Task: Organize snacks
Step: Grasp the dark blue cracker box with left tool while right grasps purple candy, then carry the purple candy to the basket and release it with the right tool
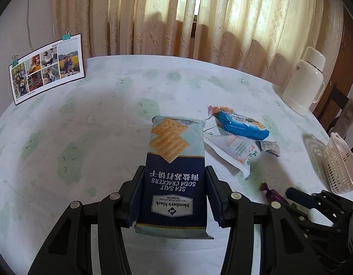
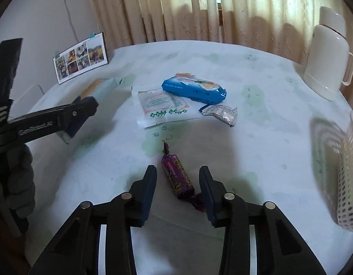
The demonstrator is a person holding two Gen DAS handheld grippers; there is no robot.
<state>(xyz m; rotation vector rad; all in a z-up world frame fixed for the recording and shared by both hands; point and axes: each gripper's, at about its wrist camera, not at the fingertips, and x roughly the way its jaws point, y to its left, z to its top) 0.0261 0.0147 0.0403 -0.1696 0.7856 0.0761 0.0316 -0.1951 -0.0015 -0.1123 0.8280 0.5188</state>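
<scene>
My left gripper (image 1: 175, 171) is shut on a dark blue soda cracker pack (image 1: 174, 151) and holds it above the table; the right wrist view shows this gripper (image 2: 85, 105) from the side at the left. A purple wrapped candy (image 2: 176, 178) lies on the tablecloth between the fingers of my right gripper (image 2: 177, 170). Its pads stand apart from the candy on both sides, so it is open. The left wrist view catches the candy (image 1: 273, 193) and the right gripper (image 1: 300, 197) at the lower right.
A blue packet (image 2: 194, 88), a white packet (image 2: 162, 105) and a small silver packet (image 2: 222, 112) lie mid-table. A pale perforated basket (image 2: 350, 178) stands at the right edge, a white thermos (image 2: 329, 55) at the back right, a photo calendar (image 2: 80, 57) at the back left.
</scene>
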